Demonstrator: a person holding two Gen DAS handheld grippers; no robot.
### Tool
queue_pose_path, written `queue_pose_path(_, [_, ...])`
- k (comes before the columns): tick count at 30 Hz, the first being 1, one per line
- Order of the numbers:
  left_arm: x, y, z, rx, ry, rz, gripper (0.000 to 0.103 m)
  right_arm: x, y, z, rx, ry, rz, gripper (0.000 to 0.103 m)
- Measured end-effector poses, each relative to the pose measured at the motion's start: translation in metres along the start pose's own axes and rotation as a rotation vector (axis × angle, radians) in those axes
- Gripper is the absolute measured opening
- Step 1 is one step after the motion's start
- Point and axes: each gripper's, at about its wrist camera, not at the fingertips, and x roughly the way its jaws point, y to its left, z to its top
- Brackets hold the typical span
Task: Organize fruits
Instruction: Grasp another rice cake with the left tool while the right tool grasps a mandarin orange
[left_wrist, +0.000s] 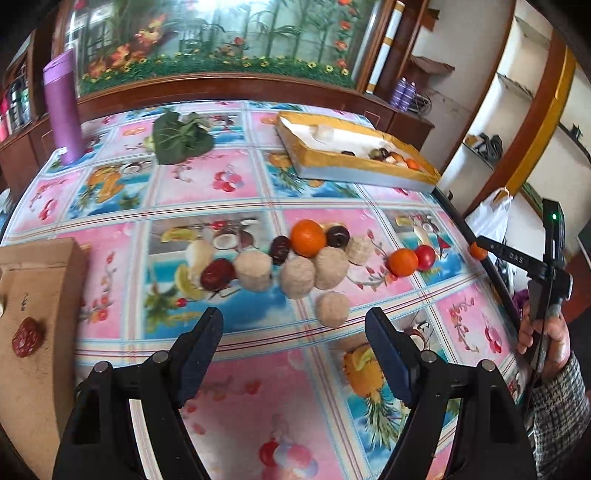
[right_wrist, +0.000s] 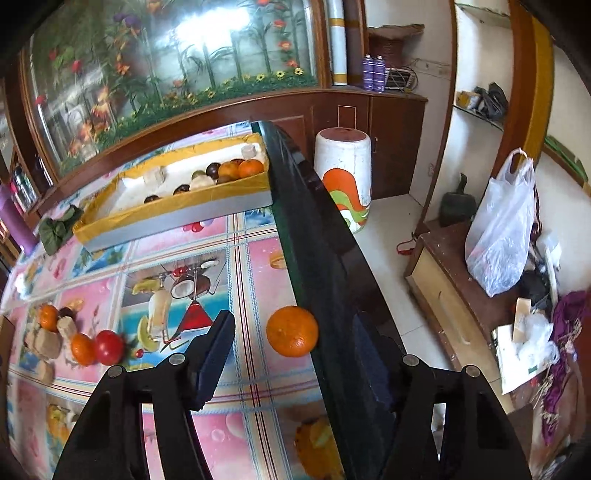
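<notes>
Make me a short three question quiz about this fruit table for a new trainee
1. True or false: the right gripper is shut on the small round orange at the table's edge.
2. Multiple choice: the shallow yellow-rimmed box holds A) nothing, B) several fruits and pale pieces, C) only the green leaf.
3. Fill in: on the brown cardboard sheet lies one wrinkled ____ date.

Key: 1 false, its jaws stand open around the orange. 2 B. 3 red. The left gripper is also open, empty.
</notes>
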Motion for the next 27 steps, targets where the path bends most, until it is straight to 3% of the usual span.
queue_pose_path(4, [0.018, -0.022, 0.003, 0.067, 0.015, -0.004, 0.069, 0.013, 0.014, -0.002, -0.066, 0.010, -0.027, 0.070])
queue_pose_path(11, [0.055, -0.041, 0.000, 0.117, 0.076, 0.007, 0.049, 0.019, 0.017, -0.004, -0.093, 0.007, -0.067, 0.043])
queue_pose_path(15, [0.065, -0.043, -0.003, 0.127, 0.084, 0.040, 0.026, 0.016, 0.010, -0.004, -0.072, 0.001, -0.064, 0.035])
queue_pose_path(19, [0.061, -0.038, -0.004, 0.097, 0.081, 0.035, 0.026, 0.014, 0.011, -0.005, -0.070, 0.000, -0.066, 0.034])
queue_pose_path(27, [0.007, -0.020, -0.007, 0.034, -0.016, -0.008, 0.026, -0.021, 0.011, -0.005, -0.017, -0.040, 0.053, 0.034])
